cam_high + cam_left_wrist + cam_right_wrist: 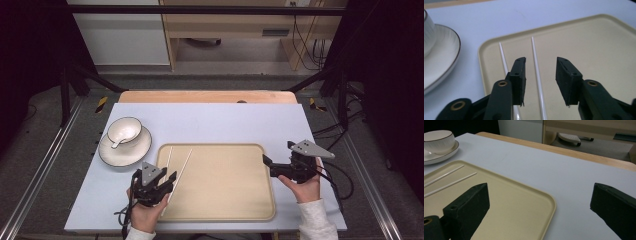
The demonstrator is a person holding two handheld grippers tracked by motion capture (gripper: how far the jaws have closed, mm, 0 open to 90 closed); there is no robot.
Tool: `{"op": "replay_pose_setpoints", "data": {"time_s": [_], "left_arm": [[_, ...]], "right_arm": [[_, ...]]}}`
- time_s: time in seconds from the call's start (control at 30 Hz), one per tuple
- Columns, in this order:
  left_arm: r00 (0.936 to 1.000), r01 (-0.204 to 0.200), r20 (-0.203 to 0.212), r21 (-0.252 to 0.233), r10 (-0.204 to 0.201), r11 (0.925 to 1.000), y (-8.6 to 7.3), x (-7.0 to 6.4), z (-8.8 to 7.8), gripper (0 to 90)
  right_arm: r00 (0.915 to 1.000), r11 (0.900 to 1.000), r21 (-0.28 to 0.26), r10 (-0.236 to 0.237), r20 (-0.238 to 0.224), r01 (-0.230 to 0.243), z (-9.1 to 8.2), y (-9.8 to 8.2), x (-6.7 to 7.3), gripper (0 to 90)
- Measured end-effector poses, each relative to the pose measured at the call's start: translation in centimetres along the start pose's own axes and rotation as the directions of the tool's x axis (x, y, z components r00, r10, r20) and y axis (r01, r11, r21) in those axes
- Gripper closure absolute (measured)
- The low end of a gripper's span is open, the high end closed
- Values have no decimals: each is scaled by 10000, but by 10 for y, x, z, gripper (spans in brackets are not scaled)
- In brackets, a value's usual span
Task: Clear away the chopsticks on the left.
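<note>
My left gripper [161, 184] hangs over the near-left corner of the beige tray [235, 200], jaws spread and pinching nothing. In the left gripper view one white chopstick [537, 72] runs up the gap between the pads without touching either, and the other chopstick [504, 61] passes just outside the left jaw. Both lie on the tray's left part, slightly splayed, tips pointing far.

Beyond the tray's far-left corner sit a white plate [134, 153] and a bowl [124, 129] on it, with a spoon [118, 142] in the bowl. They stand near the chopstick tips but apart from them.

My right gripper [274, 167] hovers at the tray's right rim, jaws wide apart and empty. The tray's middle and right are bare, and so is the pale blue table [225, 125] beyond it up to the wooden far edge [210, 96].

The right gripper view shows the tray's raised far-right corner [550, 201] and a floor past the table edge. The left gripper view shows the gap around the chopstick.
</note>
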State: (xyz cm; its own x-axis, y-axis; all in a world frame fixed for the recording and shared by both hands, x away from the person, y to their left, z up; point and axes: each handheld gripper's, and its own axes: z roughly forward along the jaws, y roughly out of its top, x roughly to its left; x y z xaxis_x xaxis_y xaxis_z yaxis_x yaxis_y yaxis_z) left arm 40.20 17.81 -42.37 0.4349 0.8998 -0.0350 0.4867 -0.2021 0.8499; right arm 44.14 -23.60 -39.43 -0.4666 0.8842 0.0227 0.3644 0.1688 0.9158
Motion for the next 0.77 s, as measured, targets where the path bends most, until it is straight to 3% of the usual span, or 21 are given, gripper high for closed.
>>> {"op": "replay_pose_setpoints", "data": {"time_s": [0.13, 0.27, 0.53, 0.77], "left_arm": [[9990, -182, 398, -217, 191, 9996, 9, 18, -12, 505], [9984, -451, 312, -494, 467, 9978, 11, 35, -23, 418], [9983, 151, 567, -722, -110, 9973, -5, 69, -33, 314], [9992, 160, 382, -460, -143, 9988, -17, 82, -28, 271]], "right_arm": [[10000, 10000, -53, -4, 37, 4, -2, 1, -1, 27], [10000, 9999, -155, 13, 47, -12, -4, 1, -3, 27], [9999, 10000, -78, 4, 134, -3, -4, 1, -4, 27], [9997, 9998, 53, 173, 185, -174, -2, -3, -9, 28]]}}
